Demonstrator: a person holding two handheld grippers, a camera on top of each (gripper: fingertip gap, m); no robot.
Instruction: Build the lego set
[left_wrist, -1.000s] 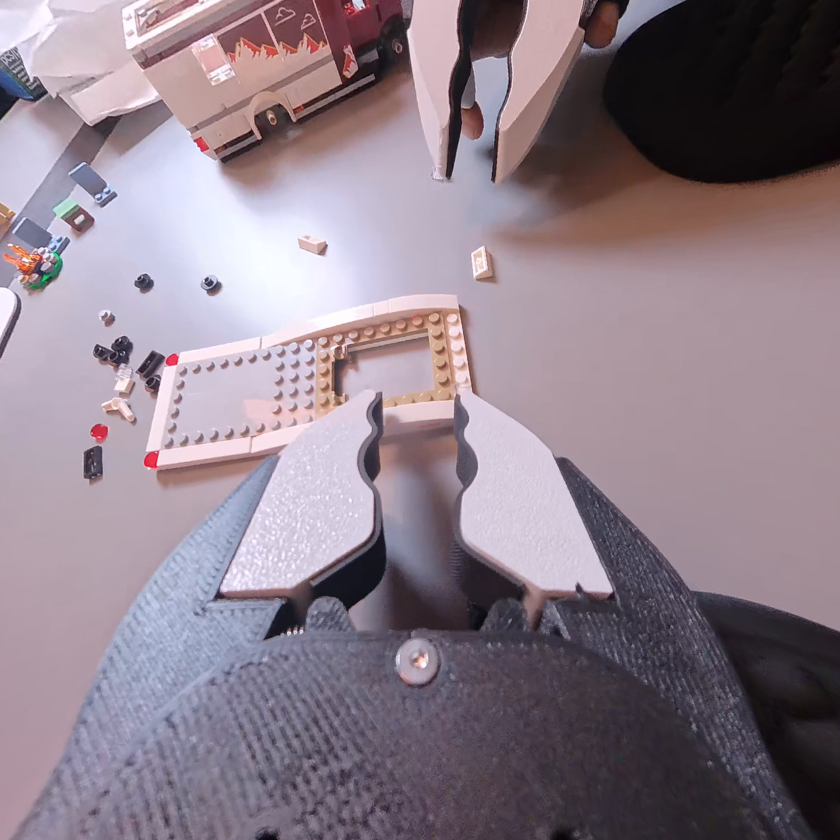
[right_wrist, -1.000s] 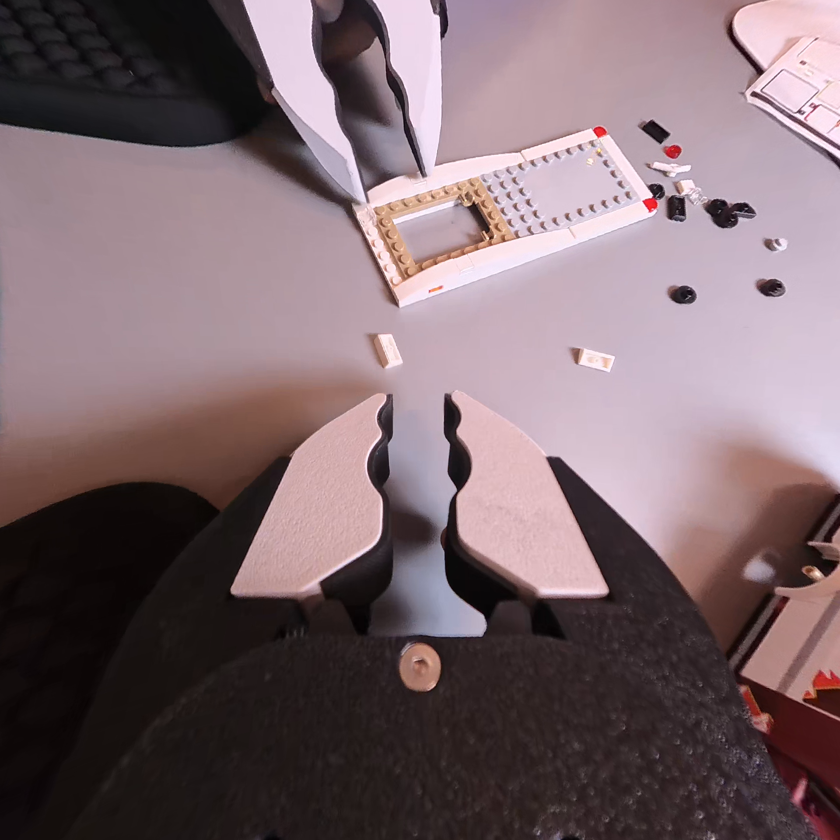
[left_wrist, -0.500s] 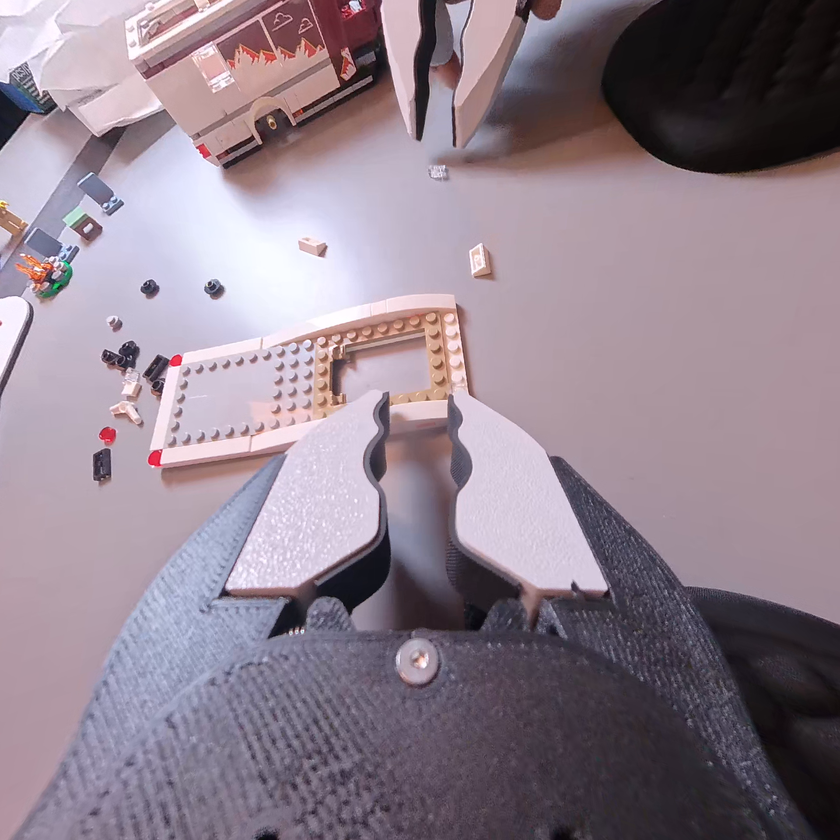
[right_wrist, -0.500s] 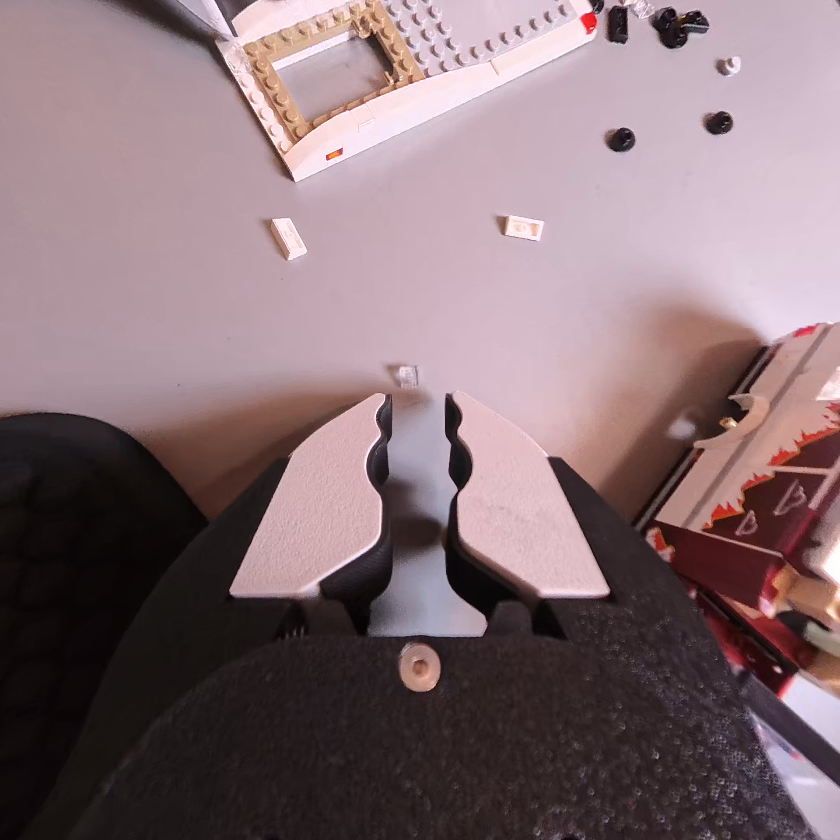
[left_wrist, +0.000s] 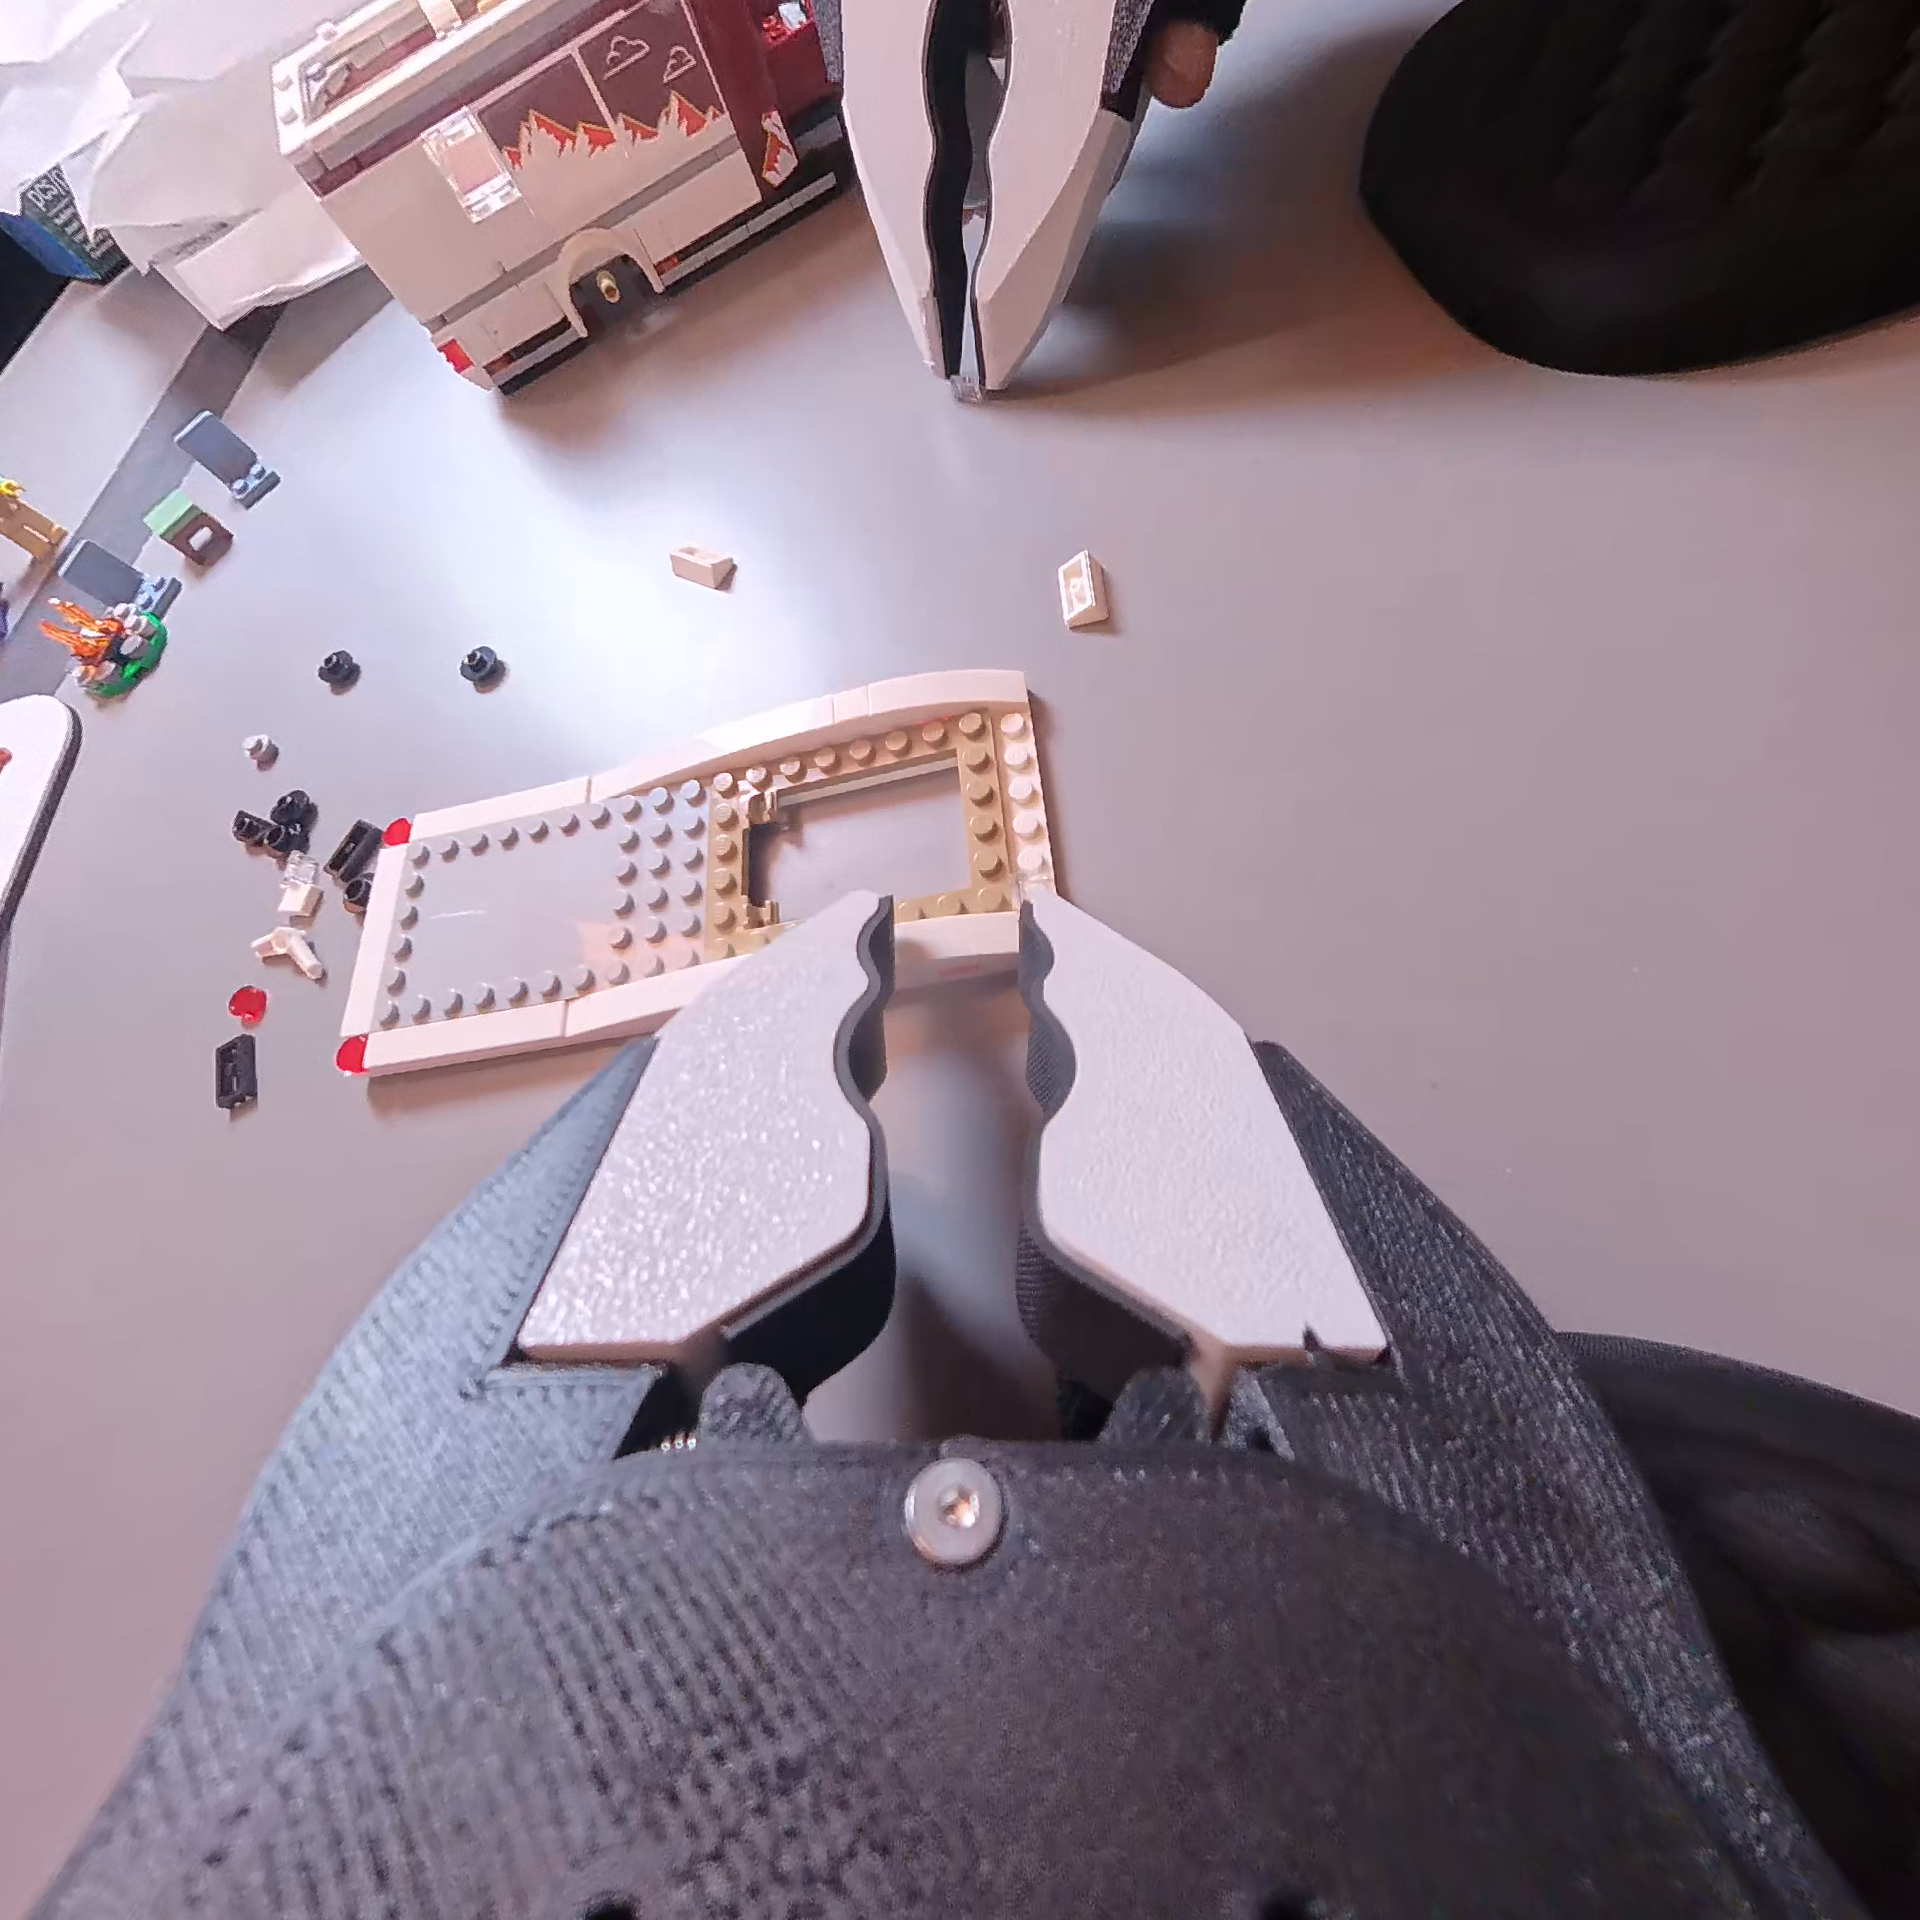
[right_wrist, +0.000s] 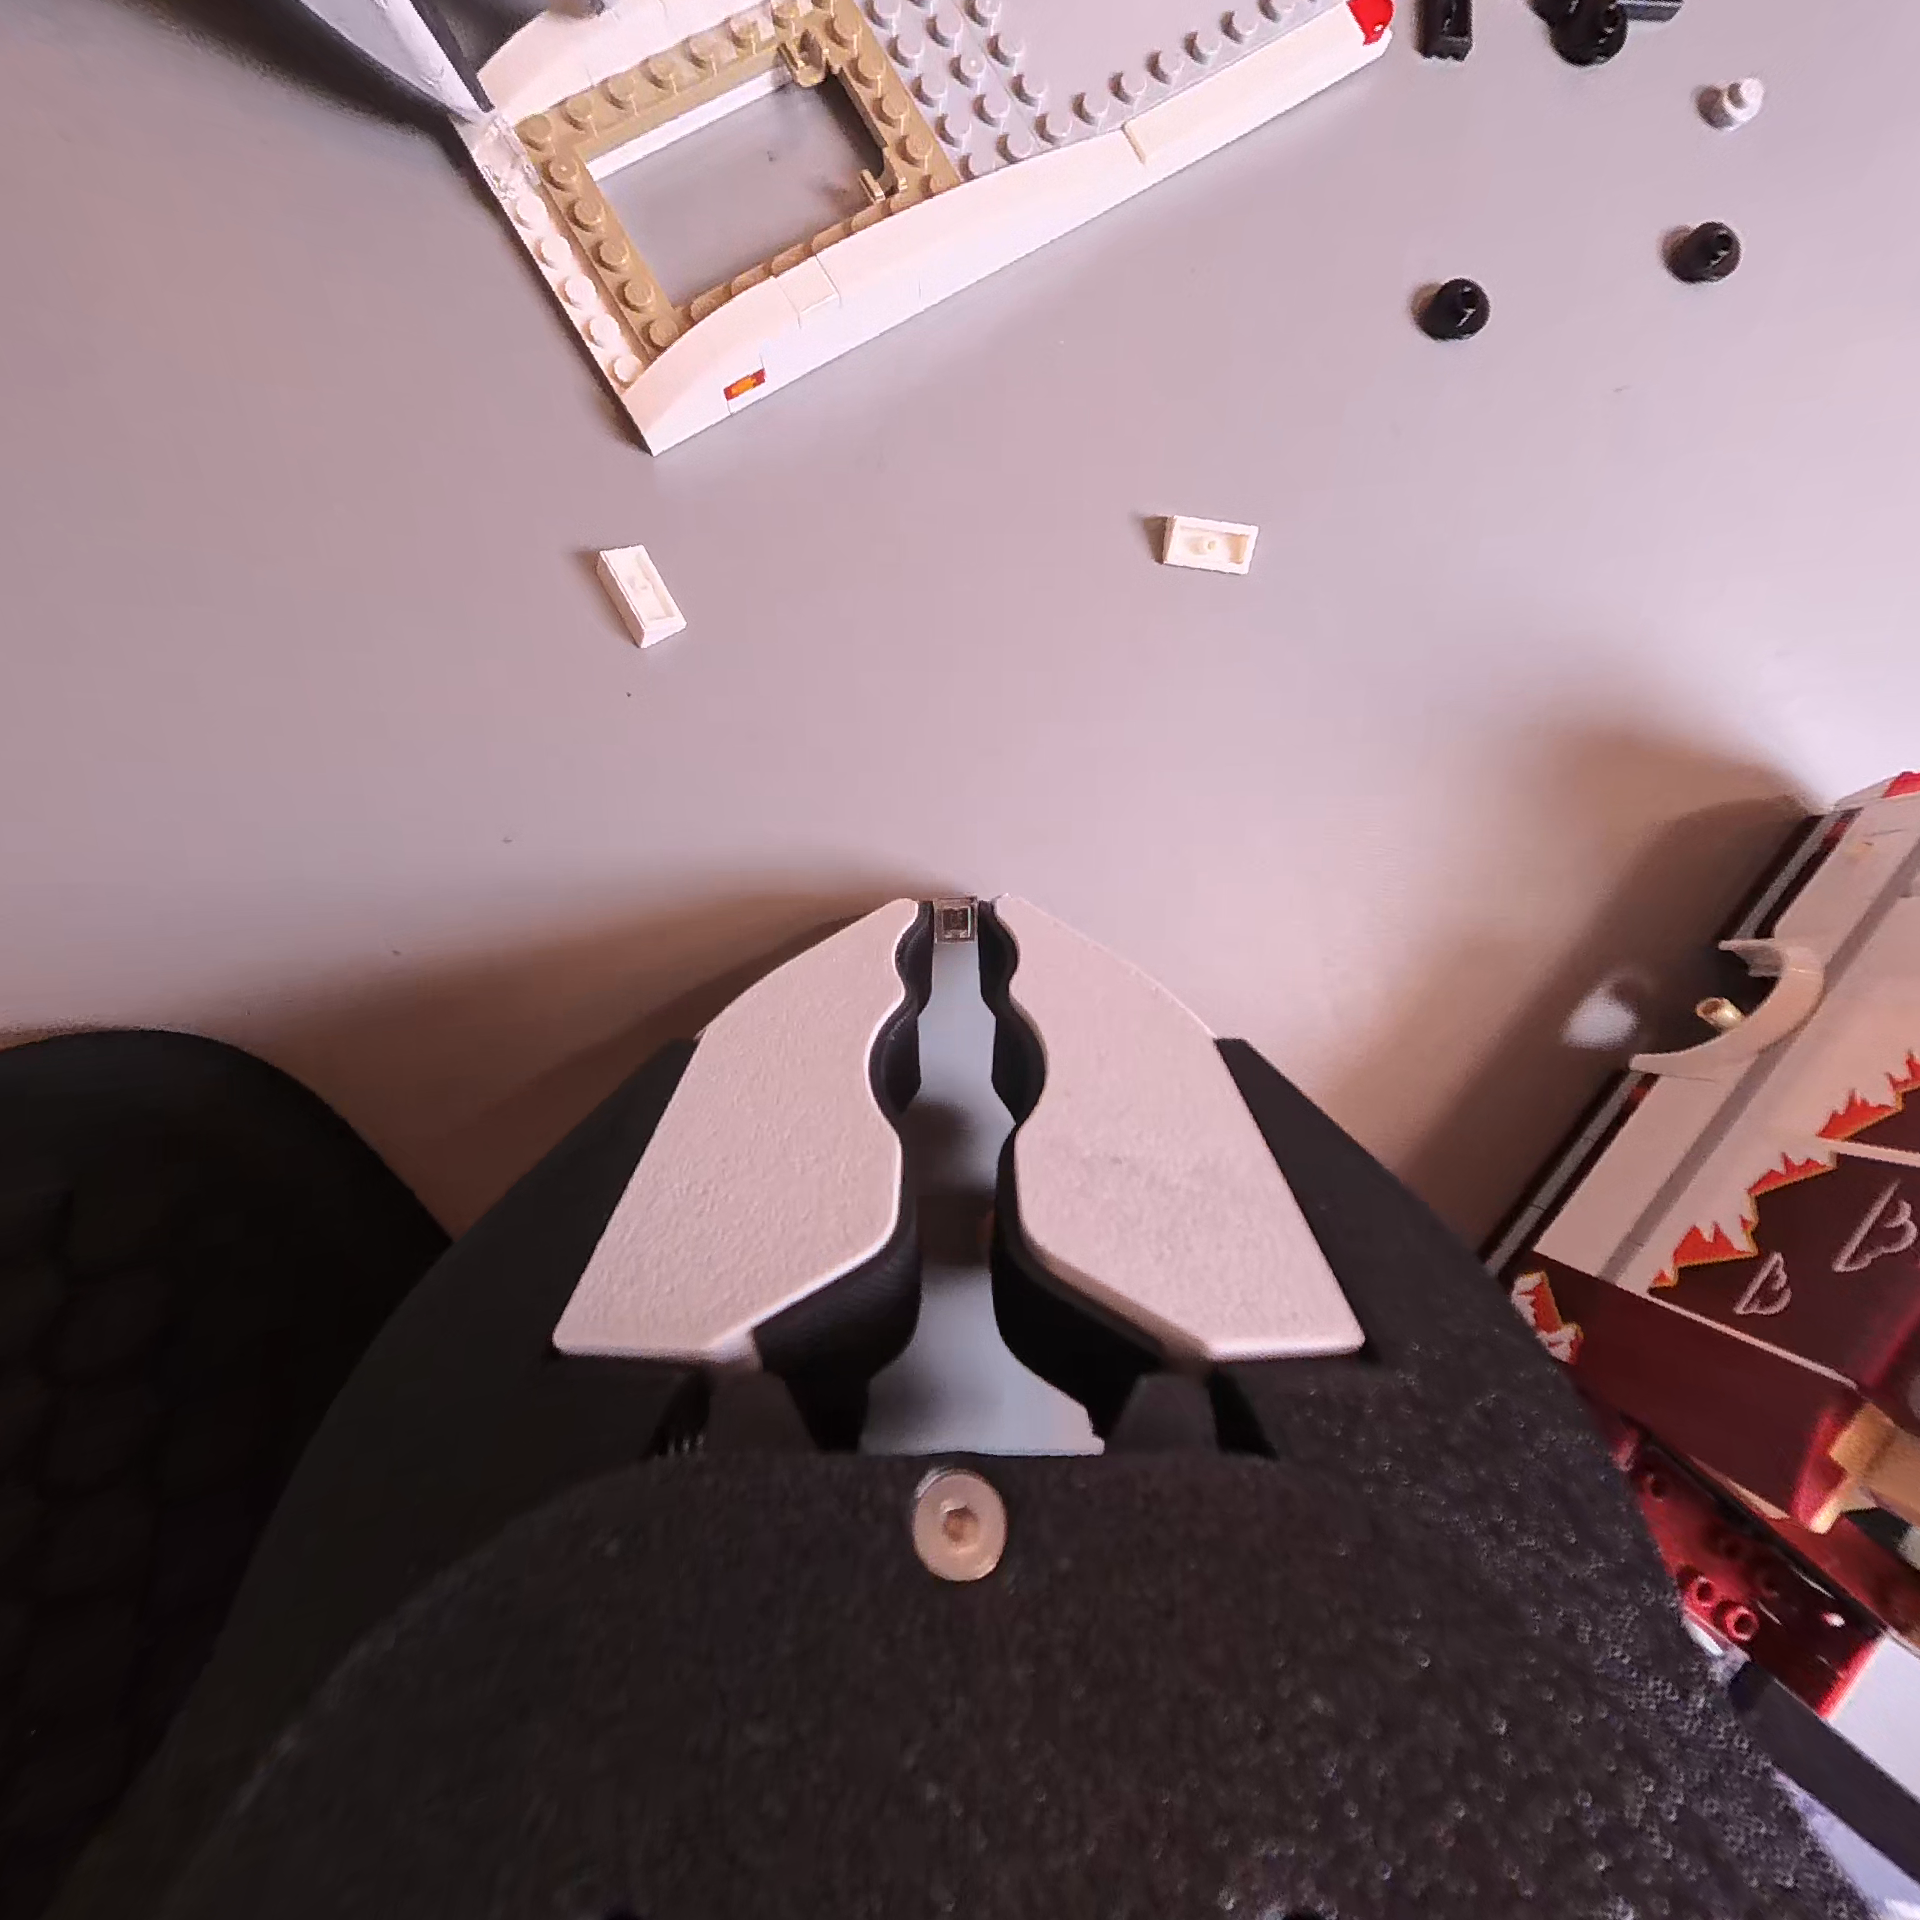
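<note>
Grey bench bearing a studded white, grey and tan base plate, two loose white tiles, scattered small black parts, a brick-built camper van and, perhaps, crumpled white paper behind it.
</note>
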